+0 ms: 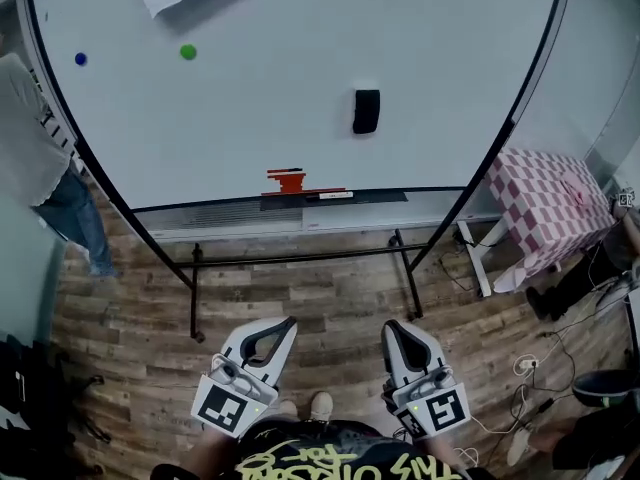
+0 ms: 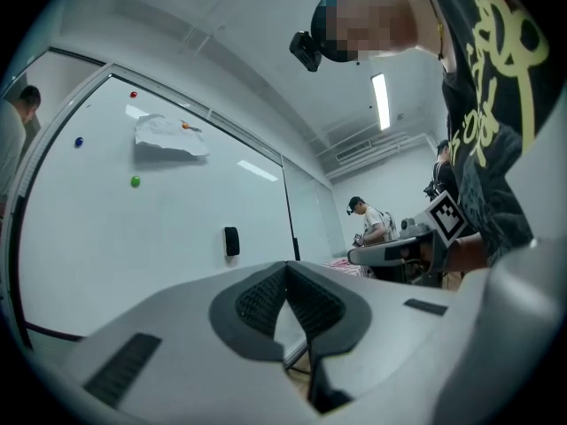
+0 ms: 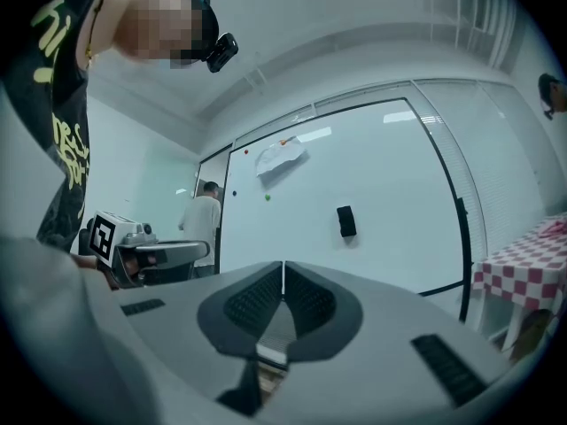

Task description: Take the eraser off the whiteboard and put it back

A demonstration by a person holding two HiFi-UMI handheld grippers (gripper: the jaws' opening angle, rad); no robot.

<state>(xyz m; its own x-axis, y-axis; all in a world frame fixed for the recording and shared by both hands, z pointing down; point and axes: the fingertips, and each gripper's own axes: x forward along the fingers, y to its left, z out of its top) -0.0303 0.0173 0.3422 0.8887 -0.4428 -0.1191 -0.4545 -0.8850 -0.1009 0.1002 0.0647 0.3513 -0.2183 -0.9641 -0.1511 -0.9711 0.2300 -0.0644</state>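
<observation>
Find the eraser (image 1: 366,111) stuck upright on the whiteboard (image 1: 250,138), right of the whiteboard's middle and well above its bottom tray (image 1: 385,197). Judge it a light, stiff little block with a soft felt face toward the whiteboard, probably clinging by a magnet and so likely to resist a touch before coming free; nothing fragile, yet prone perhaps to slipping from a weak pinch, given the smooth-looking black shell. Take hold across the two long narrow sides, at mid-height, squarely, then pull straight off the whiteboard rather than dragging along it. See the left gripper (image 1: 290,321) low and well short of the whiteboard, out over the wooden floor (image 1: 330,298), jaws pressed together tip to tip, pinching nothing, touching nothing. See the right gripper (image 1: 392,325) just beside it, equally far from the whiteboard, jaws likewise closed on empty air. Spread one pair wider than the eraser before reaching in. Judge the task not yet begun: eraser untouched on the whiteboard, both grippers well apart from it.
</observation>
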